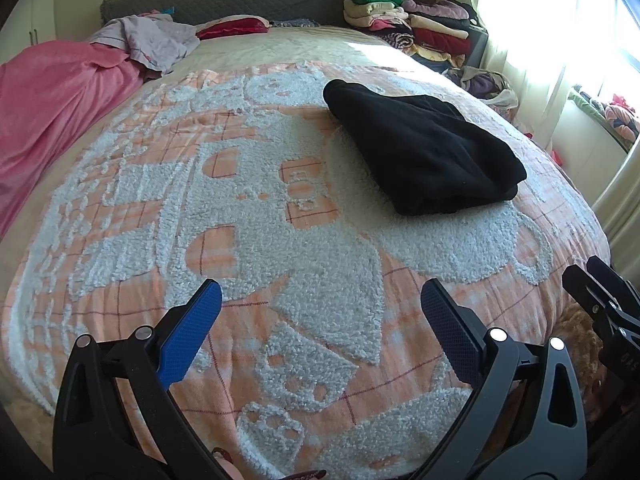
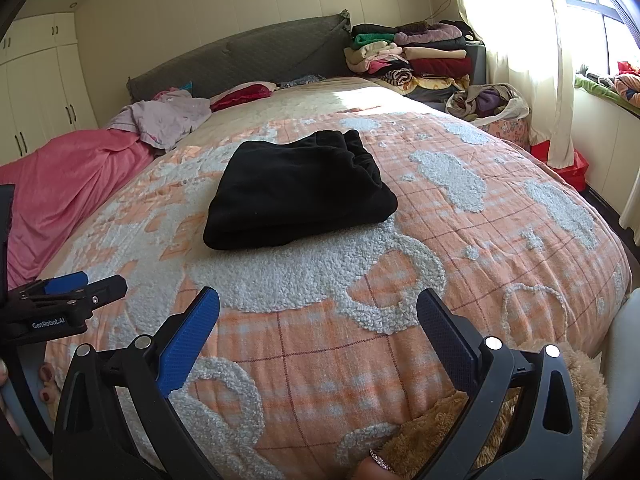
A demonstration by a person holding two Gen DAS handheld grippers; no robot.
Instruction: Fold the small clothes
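A black garment (image 1: 424,152) (image 2: 298,190) lies folded into a thick rectangle on the orange and white bedspread (image 1: 248,240) (image 2: 460,264), well beyond both grippers. My left gripper (image 1: 320,304) hovers open over the near part of the bed, nothing between its blue pads. My right gripper (image 2: 318,310) is open too, empty, near the foot edge of the bed. In the left wrist view the right gripper (image 1: 600,292) shows at the right edge; in the right wrist view the left gripper (image 2: 80,288) shows at the left edge.
A pink blanket (image 1: 52,120) and a lilac cloth (image 1: 152,40) lie at the bed's far left. Stacks of folded clothes (image 1: 416,24) (image 2: 416,56) stand by the grey headboard (image 2: 240,60). A bag of clothes (image 2: 488,104) sits beside the bed, near the curtained window.
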